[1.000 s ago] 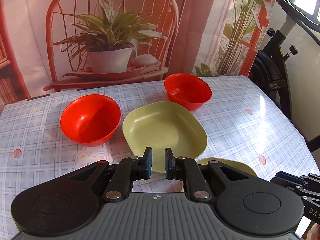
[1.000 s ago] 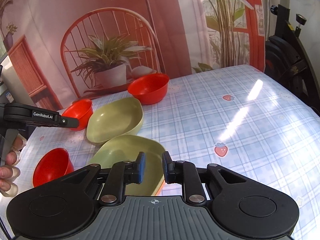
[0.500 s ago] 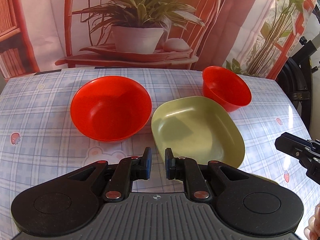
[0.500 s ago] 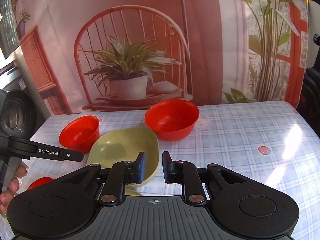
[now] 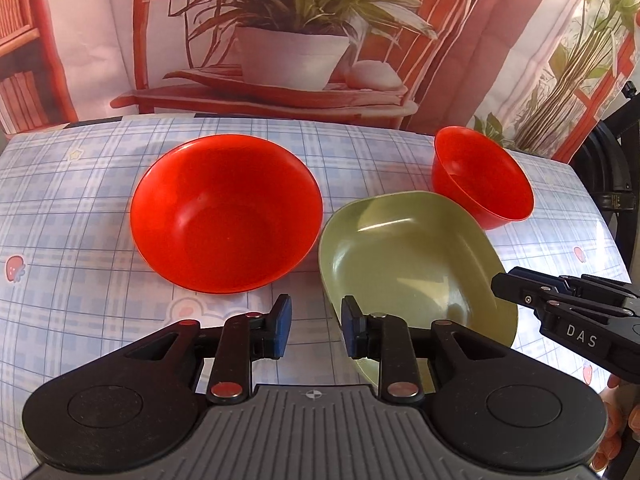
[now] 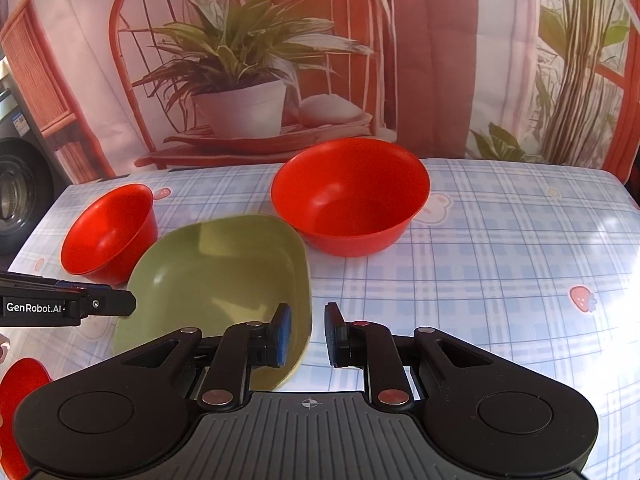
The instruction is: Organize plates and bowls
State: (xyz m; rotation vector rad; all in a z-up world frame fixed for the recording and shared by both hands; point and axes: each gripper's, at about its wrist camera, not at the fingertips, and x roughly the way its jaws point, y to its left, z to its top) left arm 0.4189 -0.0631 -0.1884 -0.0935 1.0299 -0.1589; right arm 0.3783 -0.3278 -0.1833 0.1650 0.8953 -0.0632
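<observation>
Landmark: olive-green rounded-square plastic plate (image 5: 404, 256), lying flat on the blue-check tablecloth (image 5: 72, 240), hollow up; near-square, so no real long axis, corners set diagonal to both cams. Wide red plastic bowl (image 5: 226, 212) sits just left of it in left cam, mouth up; smaller, deeper red bowl (image 5: 482, 176) just behind its far corner, tilted, mouth toward cam. Left gripper (image 5: 315, 326) by plate's near-left rim, jaws opening, nothing btwn them, prob. lining up a rim grab. Right gripper (image 6: 307, 334) over near-right rim, pads narrowly apart, empty.
</observation>
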